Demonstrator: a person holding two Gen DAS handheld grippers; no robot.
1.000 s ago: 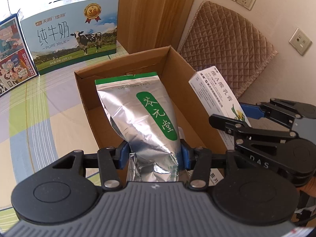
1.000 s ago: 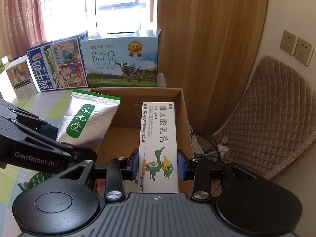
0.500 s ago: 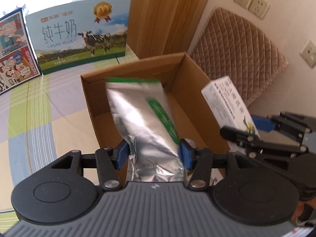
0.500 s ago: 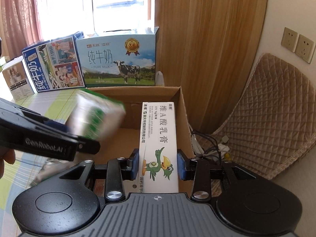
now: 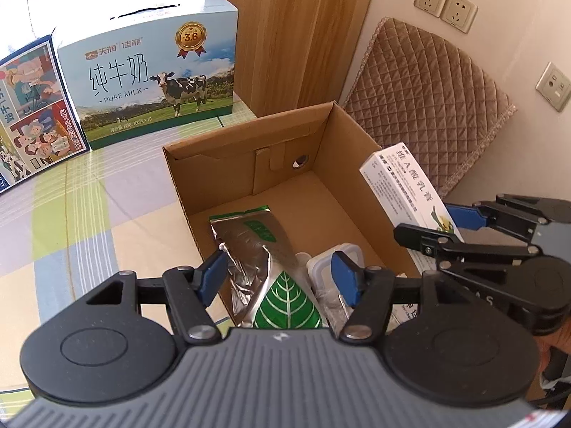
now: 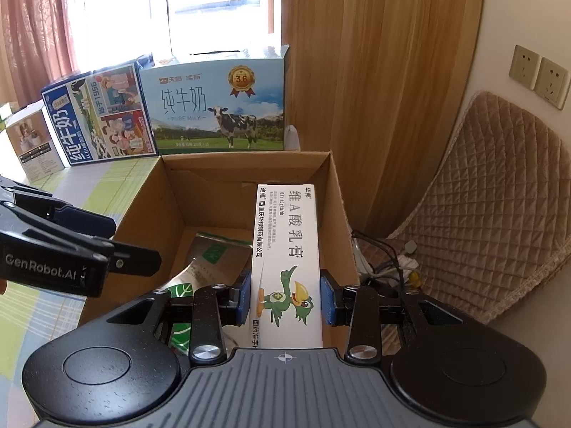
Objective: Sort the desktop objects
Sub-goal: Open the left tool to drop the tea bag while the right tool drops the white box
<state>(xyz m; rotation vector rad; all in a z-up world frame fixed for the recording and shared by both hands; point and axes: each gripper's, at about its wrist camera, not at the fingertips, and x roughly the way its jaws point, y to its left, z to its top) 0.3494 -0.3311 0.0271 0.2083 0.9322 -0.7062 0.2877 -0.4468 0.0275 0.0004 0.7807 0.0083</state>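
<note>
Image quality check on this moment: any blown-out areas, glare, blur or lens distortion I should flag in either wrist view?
Right wrist view: the window is blown out white, and the wall panelling bows from fisheye distortion. Left wrist view: the top-left corner is overexposed, the silver pouch in the cardboard box throws mild foil glare; edges curve, corners vignette. Both views are sharp, with no motion blur.

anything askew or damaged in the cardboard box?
The silver foil pouch lies slanted in the cardboard box, crumpled, its near end propped against the near wall beside a clear plastic container. No spill shows.
</note>
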